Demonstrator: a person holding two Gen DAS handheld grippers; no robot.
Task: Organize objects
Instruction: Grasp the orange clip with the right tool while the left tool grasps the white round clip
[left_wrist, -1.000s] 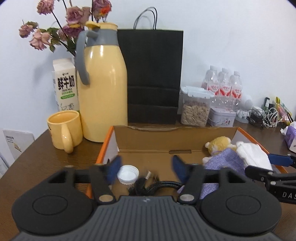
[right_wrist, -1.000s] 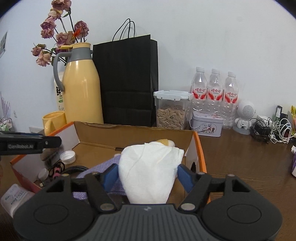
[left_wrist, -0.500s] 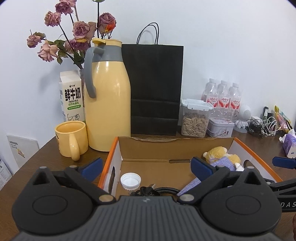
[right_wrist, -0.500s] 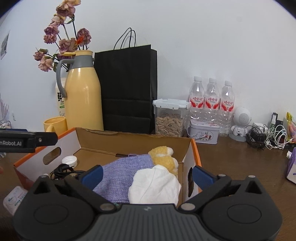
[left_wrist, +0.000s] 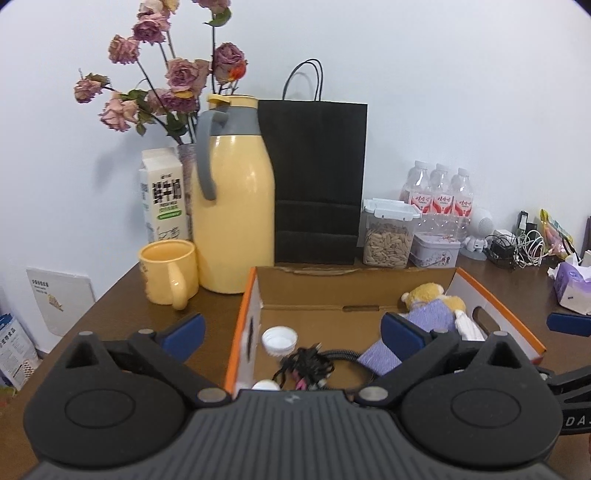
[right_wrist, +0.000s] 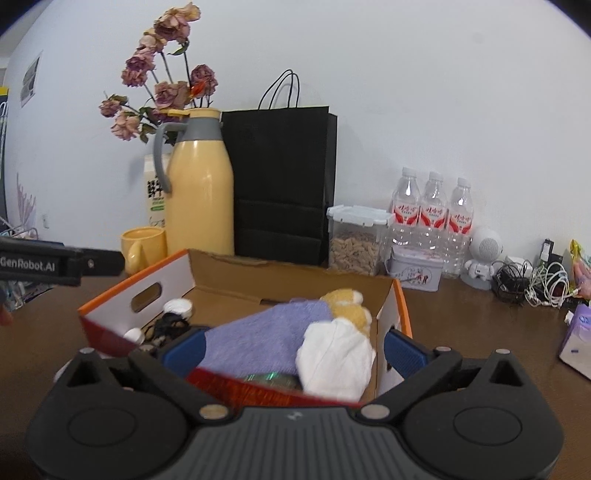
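Ahead of the left gripper (left_wrist: 291, 332), whose blue-padded jaws stand wide apart and hold nothing, sits the open cardboard box (left_wrist: 354, 286) with orange edging; its left wall runs between the two fingers; just beyond the fingertips a white bottle cap (left_wrist: 279, 340) lies beside a tangle of black cable (left_wrist: 308, 365); toward the right finger a purple towel (left_wrist: 424, 321) covers a yellow plush toy (left_wrist: 424, 291); left of the box stand a yellow mug (left_wrist: 168, 271) and a yellow thermos (left_wrist: 232, 218), with a black paper bag (left_wrist: 317, 181) behind.

From the right wrist, the right gripper (right_wrist: 293, 349) is likewise spread wide and empty; between its fingers, inside the near end of the box (right_wrist: 225, 271), lie the purple towel (right_wrist: 266, 338) and a white cloth (right_wrist: 334, 360), the cloth touching the plush toy (right_wrist: 347, 306); the box's right wall stands just inside the right finger; far left, the other gripper's black finger (right_wrist: 62, 264) hovers near the box's left wall; water bottles (right_wrist: 432, 210) stand well off to the right, against the wall.
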